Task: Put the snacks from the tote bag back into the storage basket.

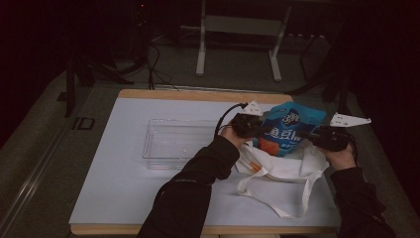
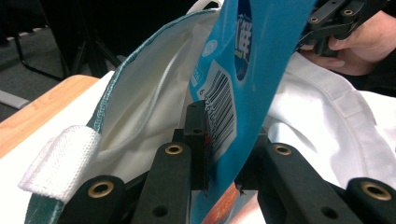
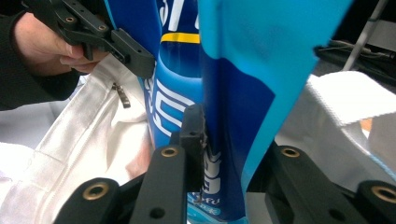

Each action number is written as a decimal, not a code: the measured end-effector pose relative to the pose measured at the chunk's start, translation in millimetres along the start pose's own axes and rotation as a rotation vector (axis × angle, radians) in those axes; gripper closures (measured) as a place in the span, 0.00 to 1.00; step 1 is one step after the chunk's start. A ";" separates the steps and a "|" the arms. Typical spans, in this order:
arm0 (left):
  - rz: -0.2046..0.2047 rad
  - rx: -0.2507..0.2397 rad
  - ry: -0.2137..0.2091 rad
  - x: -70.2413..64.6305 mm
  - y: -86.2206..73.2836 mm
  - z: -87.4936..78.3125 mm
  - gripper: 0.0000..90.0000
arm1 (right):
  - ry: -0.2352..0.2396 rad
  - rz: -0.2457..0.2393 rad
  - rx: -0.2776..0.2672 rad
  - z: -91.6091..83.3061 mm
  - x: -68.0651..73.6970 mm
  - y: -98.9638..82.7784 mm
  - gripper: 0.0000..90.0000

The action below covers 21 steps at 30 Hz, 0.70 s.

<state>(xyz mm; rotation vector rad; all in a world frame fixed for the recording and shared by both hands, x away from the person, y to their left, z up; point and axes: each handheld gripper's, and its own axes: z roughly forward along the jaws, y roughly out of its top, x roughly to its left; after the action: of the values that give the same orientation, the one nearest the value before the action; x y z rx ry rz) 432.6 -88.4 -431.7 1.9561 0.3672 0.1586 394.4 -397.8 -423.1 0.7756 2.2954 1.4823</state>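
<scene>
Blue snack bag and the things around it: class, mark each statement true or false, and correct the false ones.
1. Both grippers grip the blue snack bag. True: left gripper and right gripper each clamp an edge.
2. The bag lies inside the clear plastic tray. False: it is held over the white cloth bag.
3. The tray sits left of the cloth bag in the high view. True.
4. The snack bag is red. False: blue.

We see a glossy blue plastic snack bag (image 1: pixel 289 128), a matt white woven cloth tote (image 1: pixel 282 166), a clear smooth plastic tray (image 1: pixel 173 141), and a wood-edged worktop (image 1: pixel 198 95) topped in matt white.
</scene>
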 end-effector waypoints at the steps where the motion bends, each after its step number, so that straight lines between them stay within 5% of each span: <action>1: 0.003 0.000 -0.002 0.2 0.2 -0.3 0.88 | 0.005 0.002 0.002 0.2 0.0 0.3 0.86; 5: 0.009 0.001 -0.014 0.3 0.5 0.3 0.95 | 0.029 0.000 0.020 0.5 0.5 1.9 0.93; 11: 0.025 0.021 0.014 -1.6 6.4 0.4 0.99 | 0.004 -0.017 0.049 1.4 3.8 7.3 0.96; 21: 0.040 -0.006 0.018 -8.8 22.0 -2.0 1.00 | -0.005 -0.015 0.033 -10.5 4.3 15.8 0.97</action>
<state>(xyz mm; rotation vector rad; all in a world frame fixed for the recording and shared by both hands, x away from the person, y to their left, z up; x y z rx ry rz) 427.7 -97.6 -410.3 1.9580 0.3391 0.2034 389.8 -398.0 -404.2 0.7682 2.3226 1.4378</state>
